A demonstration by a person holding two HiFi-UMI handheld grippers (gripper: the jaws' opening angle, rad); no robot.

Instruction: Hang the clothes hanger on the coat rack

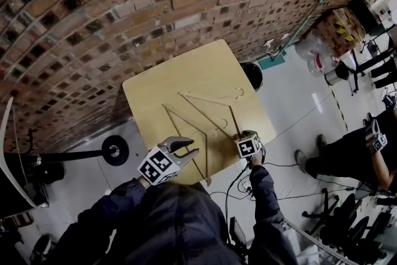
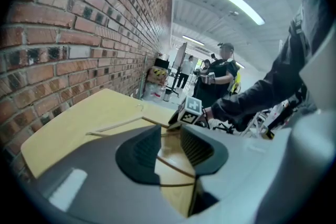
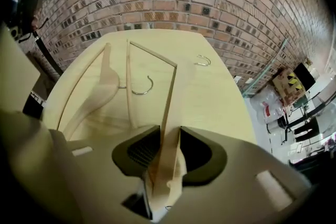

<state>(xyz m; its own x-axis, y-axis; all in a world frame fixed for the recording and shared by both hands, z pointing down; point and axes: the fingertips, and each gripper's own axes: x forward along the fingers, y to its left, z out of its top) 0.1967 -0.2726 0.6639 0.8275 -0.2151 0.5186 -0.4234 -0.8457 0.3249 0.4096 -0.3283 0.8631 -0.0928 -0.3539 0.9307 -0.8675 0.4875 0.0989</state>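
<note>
Right gripper view shows what the marker cube hides in the head view. The right gripper [image 3: 170, 136] has its fingers apart astride one arm of the far wooden hanger [image 3: 170, 113], seemingly not pinching it. The near hanger [image 3: 105, 93] lies flat beside it on the yellow surface [image 1: 186, 71]. Left gripper view shows the left gripper [image 2: 170, 141] with fingers apart above that near hanger, nothing between them. Head view adds a black round-based stand [image 1: 115, 149] on the floor beside the surface.
</note>
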